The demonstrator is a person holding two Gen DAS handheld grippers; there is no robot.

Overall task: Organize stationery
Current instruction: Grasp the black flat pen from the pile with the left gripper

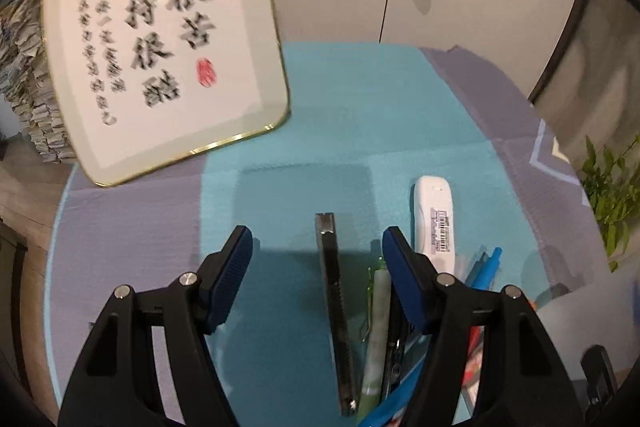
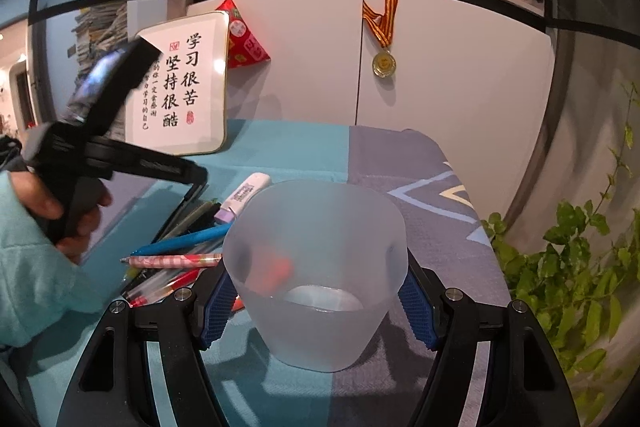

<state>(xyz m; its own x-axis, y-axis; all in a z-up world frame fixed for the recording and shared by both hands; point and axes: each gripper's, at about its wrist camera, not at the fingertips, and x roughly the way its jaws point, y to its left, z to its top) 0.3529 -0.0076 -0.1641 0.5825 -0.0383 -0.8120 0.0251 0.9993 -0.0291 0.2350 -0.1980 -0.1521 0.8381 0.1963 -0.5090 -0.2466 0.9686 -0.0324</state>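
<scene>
My left gripper (image 1: pixel 318 259) is open and points down at a pile of stationery on the teal and grey cloth (image 1: pixel 360 115). A black utility knife (image 1: pixel 334 307) lies between its blue pads without touching them. A green pen (image 1: pixel 376 327) lies by the right pad, with blue pens (image 1: pixel 486 271) and a white barcoded case (image 1: pixel 434 215) beyond it. My right gripper (image 2: pixel 316 307) is shut on a frosted plastic cup (image 2: pixel 316 251), one pad against each side. The cup stands upright beside the pile of pens (image 2: pixel 176 261). Something orange-red shows dimly through its wall.
A framed calligraphy board (image 1: pixel 160 39) leans at the back left of the table against white cabinet doors (image 2: pixel 440 67), where a medal (image 2: pixel 384 63) hangs. A leafy plant (image 2: pixel 568 275) grows at the right edge. A sleeved hand (image 2: pixel 68 211) holds the left gripper over the pile.
</scene>
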